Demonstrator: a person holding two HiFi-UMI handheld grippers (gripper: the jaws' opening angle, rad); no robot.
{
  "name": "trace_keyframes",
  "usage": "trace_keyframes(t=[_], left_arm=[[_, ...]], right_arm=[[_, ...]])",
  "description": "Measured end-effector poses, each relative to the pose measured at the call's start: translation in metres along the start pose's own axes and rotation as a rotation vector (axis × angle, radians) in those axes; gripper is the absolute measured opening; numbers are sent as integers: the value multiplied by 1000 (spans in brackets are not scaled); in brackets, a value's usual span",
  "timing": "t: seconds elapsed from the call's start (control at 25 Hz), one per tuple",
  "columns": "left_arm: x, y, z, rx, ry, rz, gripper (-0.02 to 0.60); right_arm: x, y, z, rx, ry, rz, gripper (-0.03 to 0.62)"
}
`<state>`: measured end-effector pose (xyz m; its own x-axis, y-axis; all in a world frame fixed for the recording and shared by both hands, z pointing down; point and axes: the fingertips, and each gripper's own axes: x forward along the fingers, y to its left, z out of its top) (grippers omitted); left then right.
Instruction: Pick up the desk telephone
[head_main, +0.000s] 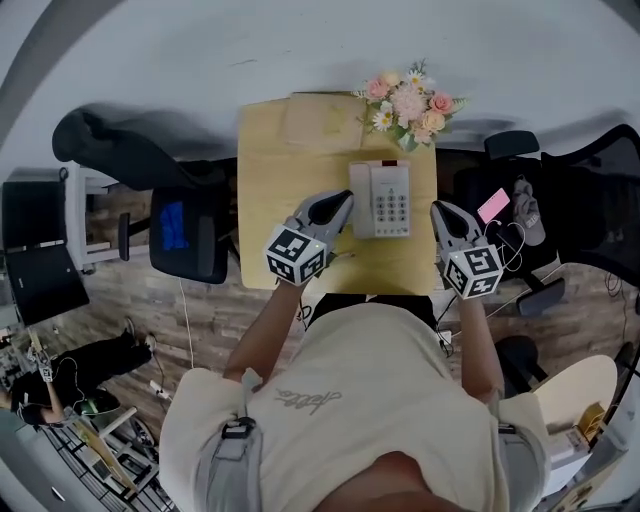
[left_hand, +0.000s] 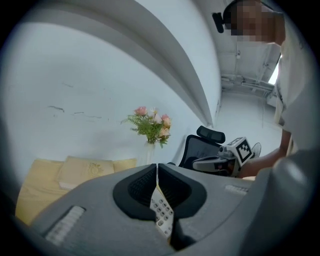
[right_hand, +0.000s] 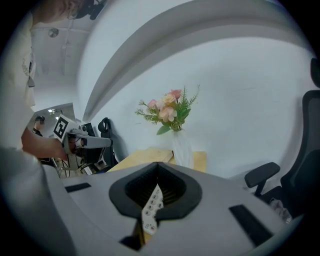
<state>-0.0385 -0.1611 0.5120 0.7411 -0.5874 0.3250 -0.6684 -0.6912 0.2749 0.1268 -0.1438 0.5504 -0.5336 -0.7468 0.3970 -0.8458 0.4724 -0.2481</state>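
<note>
Desk telephone (head_main: 380, 199) lying flat on the yellow desk (head_main: 270, 170) near the flowers (head_main: 408, 100), where we hold the left gripper (head_main: 340, 203) and right gripper (head_main: 441, 210) closed and empty on either side of it.

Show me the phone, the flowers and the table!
Desk telephone (head_main: 391, 207): head view, on its keypad.
Flowers (head_main: 408, 102): head view, on the big pink bloom in the middle.
Table (head_main: 265, 170): head view, on the bare top left of the telephone.
</note>
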Motion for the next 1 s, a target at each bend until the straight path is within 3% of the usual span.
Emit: trace_keyframes(t=[0.2, 0.28, 0.36, 0.56, 0.76, 1.0], left_arm=[[18, 11, -15, -100, 8, 1, 27], [23, 17, -26, -169, 17, -3, 71], [29, 25, -38, -237, 34, -4, 158], [41, 51, -76, -418, 74, 6, 219], [55, 71, -107, -563, 112, -10, 268], [70, 88, -147, -807, 163, -74, 334]], right_arm=[[24, -11, -15, 62, 32, 77, 0], [35, -13, -22, 101, 60, 104, 5], [48, -17, -29, 149, 94, 135, 37], [81, -31, -58, 235, 231, 197, 173], [109, -45, -86, 348, 344, 249, 175], [132, -50, -120, 472, 470, 301, 175]])
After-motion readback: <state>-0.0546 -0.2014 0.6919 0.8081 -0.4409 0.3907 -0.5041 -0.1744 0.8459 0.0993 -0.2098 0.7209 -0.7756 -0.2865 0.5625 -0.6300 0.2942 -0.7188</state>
